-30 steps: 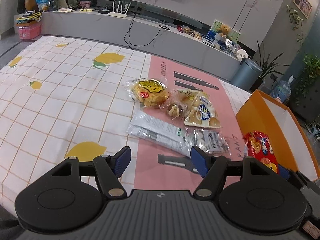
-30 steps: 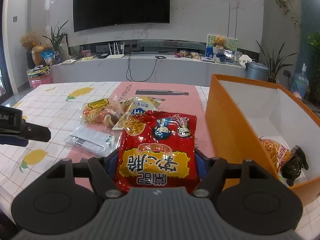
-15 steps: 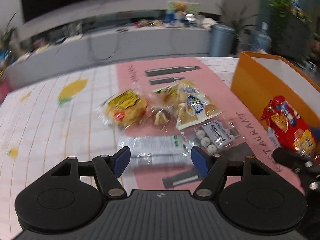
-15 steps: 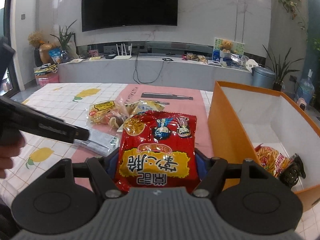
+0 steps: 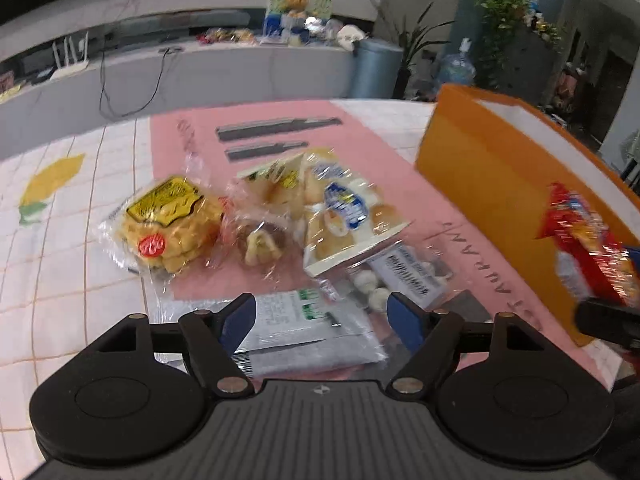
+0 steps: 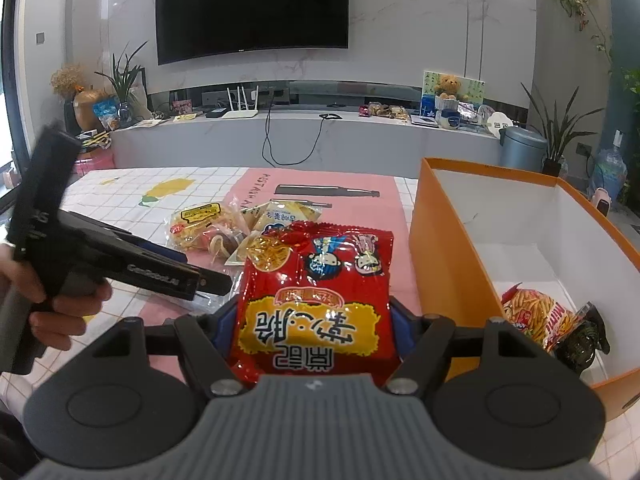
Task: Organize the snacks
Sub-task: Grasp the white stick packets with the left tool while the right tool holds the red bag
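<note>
Right tool (image 6: 314,320) clamps a red noodle packet (image 6: 316,296) beside the orange box (image 6: 448,264). Left tool (image 5: 320,316), fingers apart, hovers over a grey sachet (image 5: 304,336) on the desk (image 5: 72,272).

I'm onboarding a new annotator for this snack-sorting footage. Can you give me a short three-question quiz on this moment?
1. True or false: the right hand-held gripper is shut on the red noodle packet.
2. Multiple choice: what does the open left hand-held gripper have between its fingers? A) the yellow cookie pack B) the grey-white flat packet lying on the table C) a packet lifted off the table
3. Short answer: what already lies inside the orange box?

Key:
1. True.
2. B; the packet lies flat and the fingers stand wide on either side.
3. A red-and-yellow snack bag and a dark object in the near corner.
</note>
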Available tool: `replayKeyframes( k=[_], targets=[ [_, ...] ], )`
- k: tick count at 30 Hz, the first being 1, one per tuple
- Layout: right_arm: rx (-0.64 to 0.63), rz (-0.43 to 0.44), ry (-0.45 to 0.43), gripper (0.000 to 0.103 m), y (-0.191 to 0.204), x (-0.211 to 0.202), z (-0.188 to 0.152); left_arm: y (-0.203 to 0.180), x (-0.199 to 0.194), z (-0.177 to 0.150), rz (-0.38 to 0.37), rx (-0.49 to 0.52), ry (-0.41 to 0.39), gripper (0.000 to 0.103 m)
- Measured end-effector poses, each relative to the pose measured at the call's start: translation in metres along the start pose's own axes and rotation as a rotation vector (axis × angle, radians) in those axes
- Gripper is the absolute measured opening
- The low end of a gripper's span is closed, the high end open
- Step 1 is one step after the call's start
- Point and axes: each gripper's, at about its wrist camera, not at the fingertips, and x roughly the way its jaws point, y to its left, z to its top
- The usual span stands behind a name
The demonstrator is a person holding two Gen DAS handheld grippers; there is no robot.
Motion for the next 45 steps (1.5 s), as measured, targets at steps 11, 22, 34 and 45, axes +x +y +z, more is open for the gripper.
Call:
replayKeyframes(
  k=[11,22,34,45],
  targets=[
    [-0.009,0.009,0.02,0.071,-0.001,0.005,0.003,-0.004,0.011,0.002,0.064,-0.002,0.07,0.094],
    [0.001,0.028,-0.011,0.071,-0.005,-0.006,0.003,-0.004,-0.01,-0.02,0.112,-0.158,0.176,0.093],
    [0.009,0.044,-0.042,0.071,-0.01,-0.018,0.001,-0.013,-0.045,-0.027,0.014,-0.136,0.1,0.082],
    [0.064,0.065,-0.038,0.071,-0.018,-0.018,0.001,-0.025,-0.052,-0.021,-0.027,0.383,-0.027,0.089]
  ],
)
